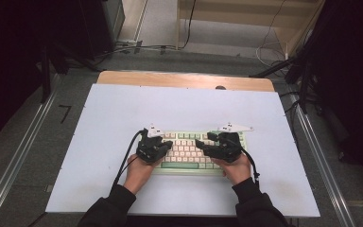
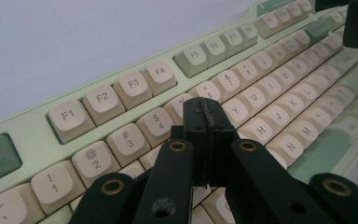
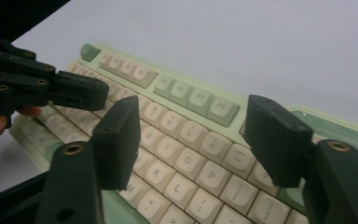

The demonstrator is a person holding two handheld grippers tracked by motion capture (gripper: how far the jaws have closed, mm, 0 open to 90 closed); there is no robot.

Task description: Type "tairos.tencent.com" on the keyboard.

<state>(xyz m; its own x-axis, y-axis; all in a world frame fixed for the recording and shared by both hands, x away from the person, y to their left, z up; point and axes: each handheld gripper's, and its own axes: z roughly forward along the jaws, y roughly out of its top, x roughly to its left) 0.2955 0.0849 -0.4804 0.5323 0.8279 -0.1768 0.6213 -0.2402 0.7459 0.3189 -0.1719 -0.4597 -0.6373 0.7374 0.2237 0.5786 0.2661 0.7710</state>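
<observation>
The table (image 1: 123, 78) is wood with a big white sheet (image 1: 123, 142) covering nearly all of it. A pale green keyboard (image 1: 191, 151) with cream keys sits on the sheet, toward the near edge, roughly centred.

The place looks like a lab or recording workspace rather than a home. In the middle of the high view a wooden table (image 1: 184, 79) carries a plain white board (image 1: 123, 118) as a bare work surface. Metal rails (image 1: 19, 156) run along the grey floor at both sides of the frame. Loose cables (image 1: 137, 47) trail over the floor at the top, near light wooden furniture (image 1: 246, 19) at the upper right. Dark equipment and stands (image 1: 47, 66) crowd the upper left and right edges. A digit 7 is marked on the floor (image 1: 65, 112) at the left.
</observation>
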